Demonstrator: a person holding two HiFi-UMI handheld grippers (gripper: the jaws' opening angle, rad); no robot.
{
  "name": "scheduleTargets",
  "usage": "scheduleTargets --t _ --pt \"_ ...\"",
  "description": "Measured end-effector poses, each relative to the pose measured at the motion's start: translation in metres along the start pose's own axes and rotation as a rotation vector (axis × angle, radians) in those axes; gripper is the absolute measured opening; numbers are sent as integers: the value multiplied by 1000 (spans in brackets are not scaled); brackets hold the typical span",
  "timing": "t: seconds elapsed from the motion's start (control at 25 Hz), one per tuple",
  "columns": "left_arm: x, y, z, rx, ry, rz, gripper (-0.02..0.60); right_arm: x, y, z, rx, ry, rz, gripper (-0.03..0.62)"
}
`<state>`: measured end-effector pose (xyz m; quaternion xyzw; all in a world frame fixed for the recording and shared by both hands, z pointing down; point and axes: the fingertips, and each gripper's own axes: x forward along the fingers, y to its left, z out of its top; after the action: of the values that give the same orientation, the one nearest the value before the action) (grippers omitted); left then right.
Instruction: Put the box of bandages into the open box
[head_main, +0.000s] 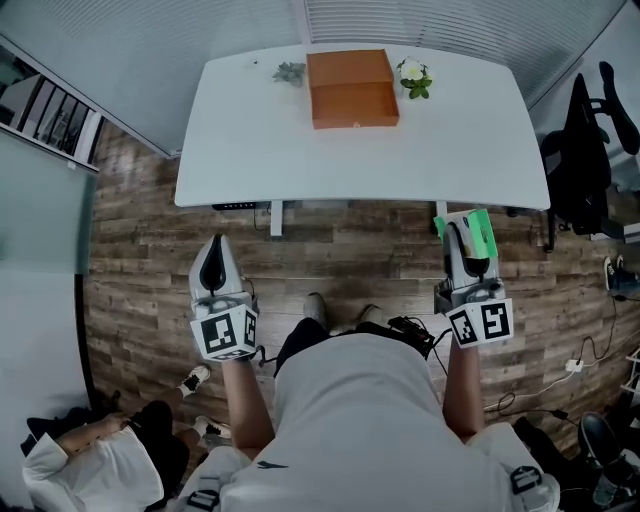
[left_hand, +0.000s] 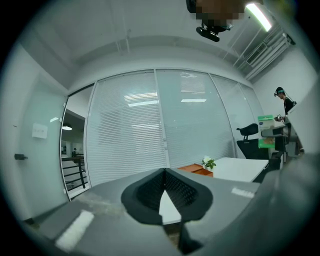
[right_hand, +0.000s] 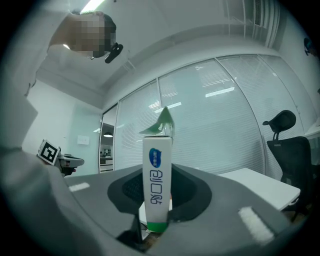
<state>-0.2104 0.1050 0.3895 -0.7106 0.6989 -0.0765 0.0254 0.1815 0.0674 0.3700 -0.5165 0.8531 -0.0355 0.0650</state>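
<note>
The person wears a pale grey short-sleeved T-shirt (head_main: 350, 420) and dark trousers (head_main: 305, 348). The left gripper (head_main: 213, 250) and right gripper (head_main: 460, 238) are grey, with black ribbed pads (left_hand: 150, 190) (mesh-like up close) and, at six o'clock, white cubes (head_main: 224, 333) bearing black square markers.

I'm looking down on a white table (head_main: 260, 150) standing on a wood-plank floor (head_main: 140, 270), its far edge close to a glass wall with closed slatted blinds (left_hand: 130, 130). A black office chair (head_main: 585, 150) sits off the table's right end, and cables (head_main: 590, 365) trail across the floor near it. A dark railing (head_main: 50, 115) shows at far left. A strip light (left_hand: 260, 15) glows on the ceiling.
</note>
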Motion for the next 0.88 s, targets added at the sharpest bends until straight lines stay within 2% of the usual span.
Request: scheduleTargets --t 0.2,0.36,0.68,0.88 --pt "-5 -8 2 -7 4 55 5 5 1 1 -68 24 74 86" --pt "-4 -22 0 -26 9 72 5 8 2 3 -78 26 137 86" --pt "48 -35 4 -12 -1 33 6 34 -21 0 -66 24 122 86" --pt "99 -16 0 -7 4 12 5 76 -29 -10 -67 29 80 86"
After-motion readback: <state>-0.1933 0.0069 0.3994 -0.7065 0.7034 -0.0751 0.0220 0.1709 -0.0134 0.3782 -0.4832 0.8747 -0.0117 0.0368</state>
